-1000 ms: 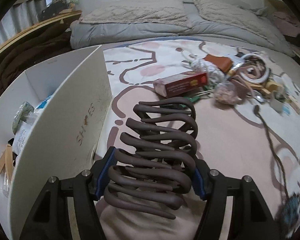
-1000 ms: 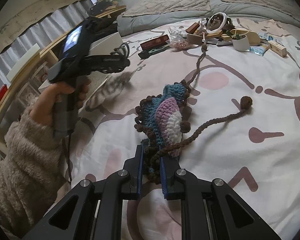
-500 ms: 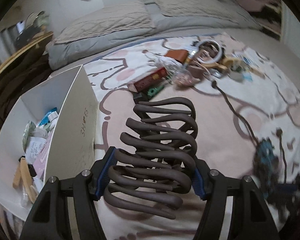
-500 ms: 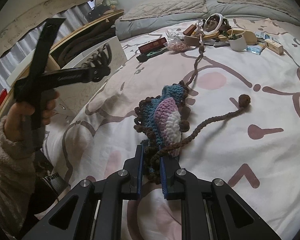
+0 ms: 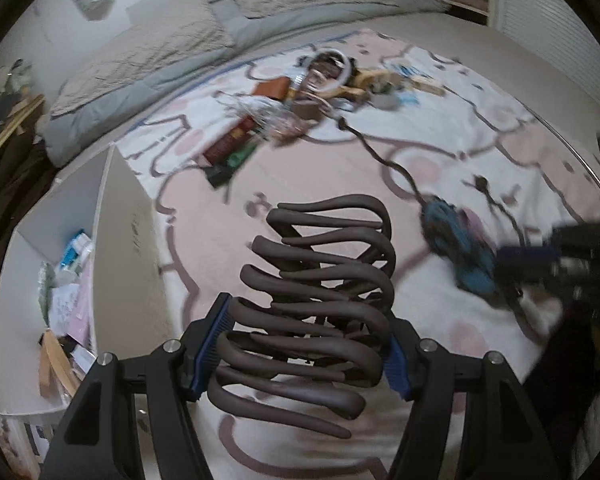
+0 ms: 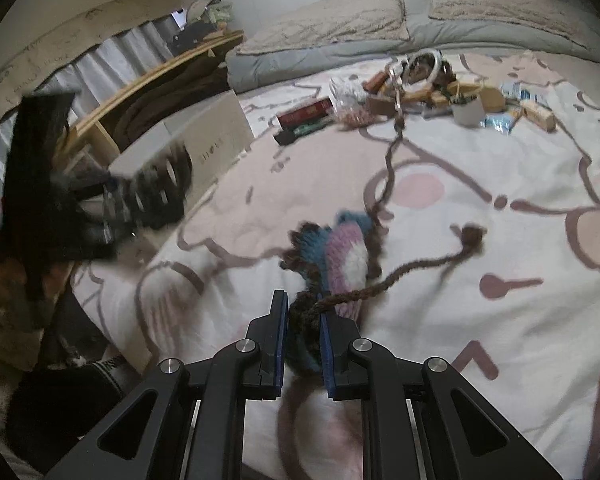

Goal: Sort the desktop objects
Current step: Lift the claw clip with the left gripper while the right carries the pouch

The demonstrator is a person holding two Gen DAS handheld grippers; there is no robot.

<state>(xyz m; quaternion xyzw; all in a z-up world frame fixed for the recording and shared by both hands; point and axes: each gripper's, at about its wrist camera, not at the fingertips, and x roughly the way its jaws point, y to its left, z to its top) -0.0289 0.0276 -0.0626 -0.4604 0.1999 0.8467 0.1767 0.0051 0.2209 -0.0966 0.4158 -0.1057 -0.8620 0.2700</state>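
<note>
Bedroom, patterned bedspread [image 5: 480,128] as sorting surface. Left wrist view: left tongs [image 5: 308,344] half open, pads clamped on a brown coiled hair claw [image 5: 320,292], held just right of the white box [image 5: 128,248], which already holds several small items. Right wrist view: right tongs [image 6: 304,344] closed tight on a crocheted pouch [image 6: 340,256] lying on the bedspread; pile of clutter [image 6: 420,88] near the pillows unsorted, so most work remains
</note>
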